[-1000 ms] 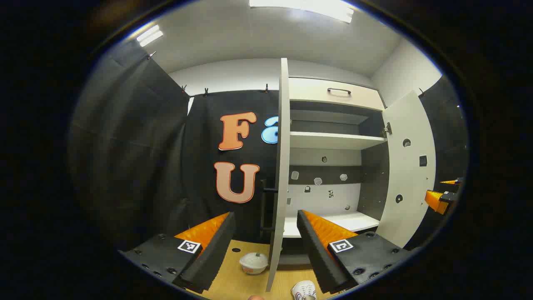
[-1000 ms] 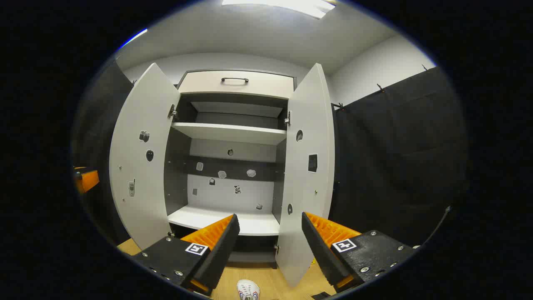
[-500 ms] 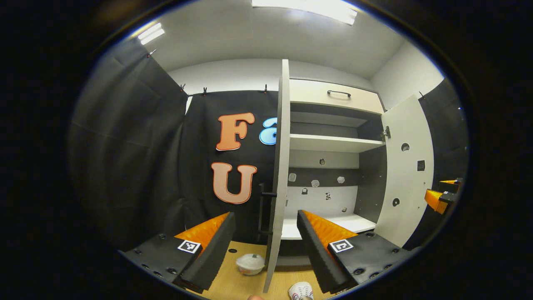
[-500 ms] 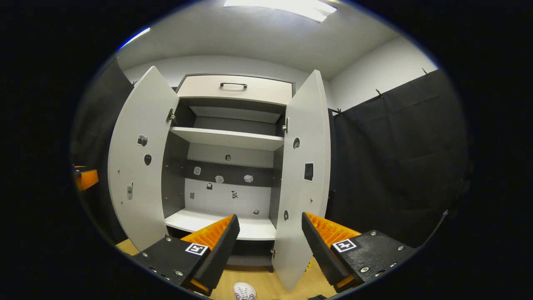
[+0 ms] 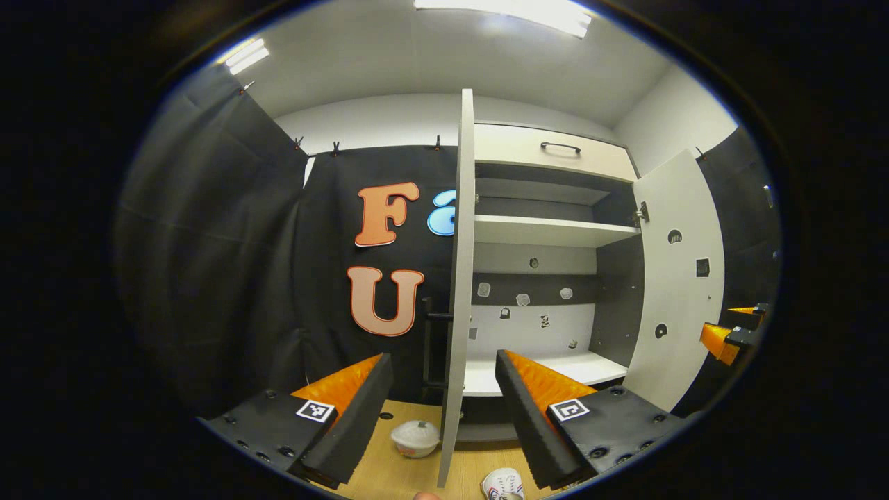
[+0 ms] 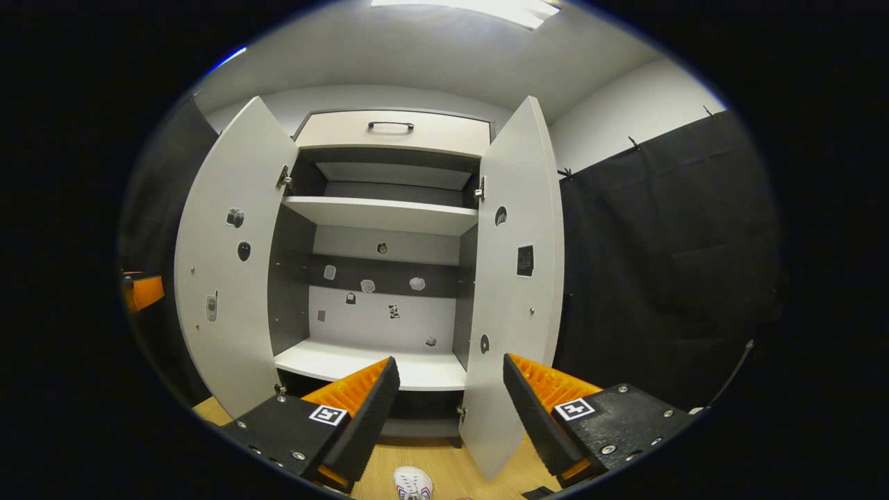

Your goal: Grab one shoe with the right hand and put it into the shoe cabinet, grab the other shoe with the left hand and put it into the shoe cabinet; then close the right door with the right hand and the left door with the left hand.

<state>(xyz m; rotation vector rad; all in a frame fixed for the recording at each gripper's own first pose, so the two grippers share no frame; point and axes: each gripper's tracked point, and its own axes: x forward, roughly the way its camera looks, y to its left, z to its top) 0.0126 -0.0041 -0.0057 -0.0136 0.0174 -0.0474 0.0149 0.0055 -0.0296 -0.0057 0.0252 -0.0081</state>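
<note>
Nothing of the task looks done yet. The cabinet (image 6: pixel 389 278) fills the middle of the right gripper view with both doors swung wide: the left door (image 6: pixel 226 278) at centre left, the right door (image 6: pixel 517 292) just right of centre, and the shelves (image 6: pixel 378 212) between them bare of shoes. One shoe (image 6: pixel 412 482) lies on the wooden floor (image 6: pixel 451 472) at the bottom centre of that view, below the cabinet's front edge; the left gripper view shows a white shoe (image 5: pixel 503 482) at its bottom edge (whether it is the same one, I cannot tell). A white bowl-like thing (image 5: pixel 415 437) sits on the floor just left of the door edge in the lower middle of that view. The left gripper (image 5: pixel 441 410) is spread wide and holds nothing, its fingers either side of the left door's edge without touching it. The right gripper (image 6: pixel 450 410) is likewise spread and empty, low in its frame. All steps seem to remain: both shoes to be picked up and shelved, then the right door and the left door pushed shut.
</note>
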